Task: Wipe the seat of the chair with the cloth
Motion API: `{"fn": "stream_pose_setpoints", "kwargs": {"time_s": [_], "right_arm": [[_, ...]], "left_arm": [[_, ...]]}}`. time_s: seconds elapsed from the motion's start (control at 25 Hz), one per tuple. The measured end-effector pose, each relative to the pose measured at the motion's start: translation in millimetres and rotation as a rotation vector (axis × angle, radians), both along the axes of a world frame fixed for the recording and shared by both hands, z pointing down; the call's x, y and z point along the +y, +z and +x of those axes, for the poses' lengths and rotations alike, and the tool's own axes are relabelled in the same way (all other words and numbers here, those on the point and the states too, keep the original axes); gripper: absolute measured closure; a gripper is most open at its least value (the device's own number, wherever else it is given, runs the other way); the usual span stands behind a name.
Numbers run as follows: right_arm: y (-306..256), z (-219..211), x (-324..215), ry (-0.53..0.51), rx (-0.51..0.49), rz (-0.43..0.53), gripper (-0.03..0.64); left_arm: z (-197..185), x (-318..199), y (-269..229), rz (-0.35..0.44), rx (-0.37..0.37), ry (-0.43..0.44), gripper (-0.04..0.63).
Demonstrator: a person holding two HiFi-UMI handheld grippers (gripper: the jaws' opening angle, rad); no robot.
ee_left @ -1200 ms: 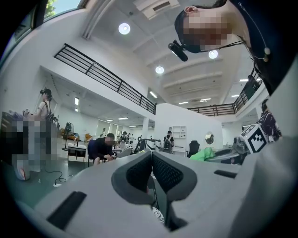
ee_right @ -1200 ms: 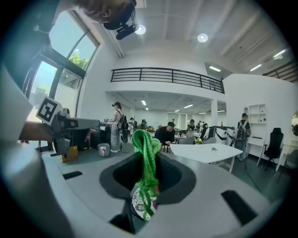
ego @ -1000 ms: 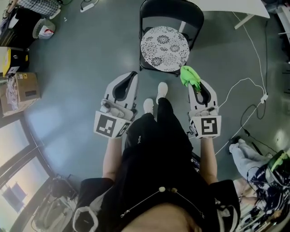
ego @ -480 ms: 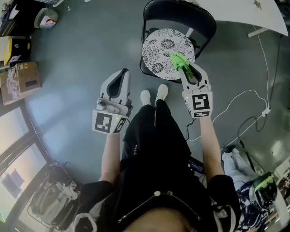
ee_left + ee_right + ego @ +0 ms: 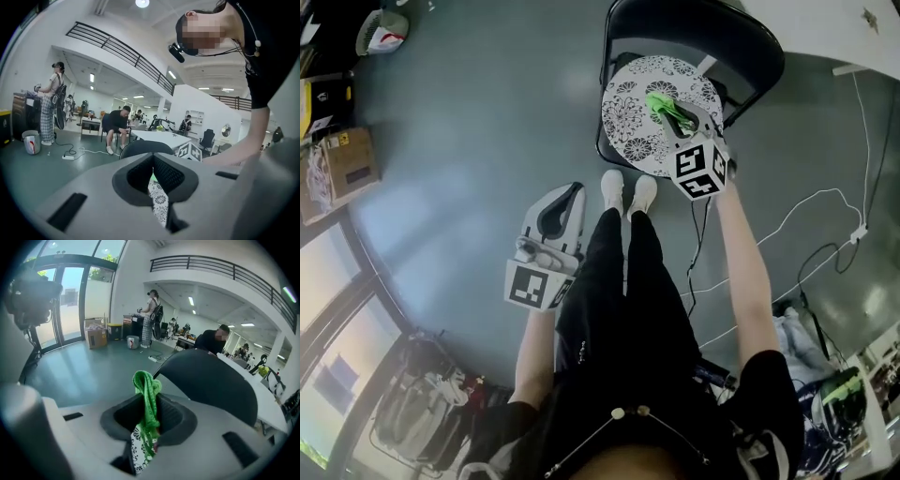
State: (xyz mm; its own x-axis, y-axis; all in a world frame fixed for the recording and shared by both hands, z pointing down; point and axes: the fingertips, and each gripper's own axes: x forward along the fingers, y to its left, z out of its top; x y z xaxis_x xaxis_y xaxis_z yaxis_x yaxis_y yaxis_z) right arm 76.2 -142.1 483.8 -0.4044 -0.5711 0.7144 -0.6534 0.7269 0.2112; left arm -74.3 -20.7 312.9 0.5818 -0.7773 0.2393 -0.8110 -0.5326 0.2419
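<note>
**Head view.** A chair (image 5: pixel 623 37) with a curved black tubular frame stands on a smooth grey floor (image 5: pixel 469 103). Its round seat (image 5: pixel 633 117) carries a white cover printed with black floral medallions. A bright green cloth (image 5: pixel 666 107), bunched into a soft rope-like wad, rests on the seat near its middle. The right tongs (image 5: pixel 675 114), pale grey moulded plastic with a square-marker cube, reach over the seat and meet the cloth. The left tongs (image 5: pixel 567 192) hang well apart from the chair, over bare floor beside the person's white shoes (image 5: pixel 626 192). A thin white cable (image 5: pixel 806 211) loops across the floor at right.

**Left gripper view.** The dark, ribbed pads of the left tongs (image 5: pixel 153 158) are pressed together with nothing between them. The patterned seat (image 5: pixel 159 206) shows through the slot below them.

**Right gripper view.** The right tongs (image 5: pixel 149 401) are pinching the cloth (image 5: pixel 147 383), whose twisted, knitted-looking folds rise above the pads. The chair's smooth black backrest (image 5: pixel 211 380) curves behind.
</note>
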Motion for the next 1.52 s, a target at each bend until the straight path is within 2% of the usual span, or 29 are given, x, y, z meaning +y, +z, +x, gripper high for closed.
{"fn": "stream_pose_setpoints", "kwargs": {"time_s": [0.28,0.64,0.92,1.08,1.16,1.36,1.52], "right_arm": [[102,-18,-43,-0.068,0.046,-0.203,0.529],[194,-26,-83,-0.146,0.145,-0.357,0.531],[239,-32,-124,-0.151,0.227,-0.352,0.531],[251,-35,-133,-0.196,0.28,-0.336,0.531],[250,-38,-133,-0.202,0.278,-0.333,0.531],[252,-45,-118,-0.131,0.2,-0.382,0.531],[258,-48,-91,-0.157,0.205,-0.4,0.531]], "left_arm": [[-21,9,44,-0.102,-0.017,-0.021,0.589],[-50,4,94,-0.21,-0.025,-0.073,0.589],[-64,6,120,-0.28,-0.046,-0.097,0.589],[-70,9,126,-0.301,-0.045,-0.114,0.589],[-72,11,128,-0.31,-0.041,-0.12,0.589],[-68,13,130,-0.313,-0.037,-0.118,0.589],[-63,11,129,-0.31,-0.044,-0.097,0.589]]}}
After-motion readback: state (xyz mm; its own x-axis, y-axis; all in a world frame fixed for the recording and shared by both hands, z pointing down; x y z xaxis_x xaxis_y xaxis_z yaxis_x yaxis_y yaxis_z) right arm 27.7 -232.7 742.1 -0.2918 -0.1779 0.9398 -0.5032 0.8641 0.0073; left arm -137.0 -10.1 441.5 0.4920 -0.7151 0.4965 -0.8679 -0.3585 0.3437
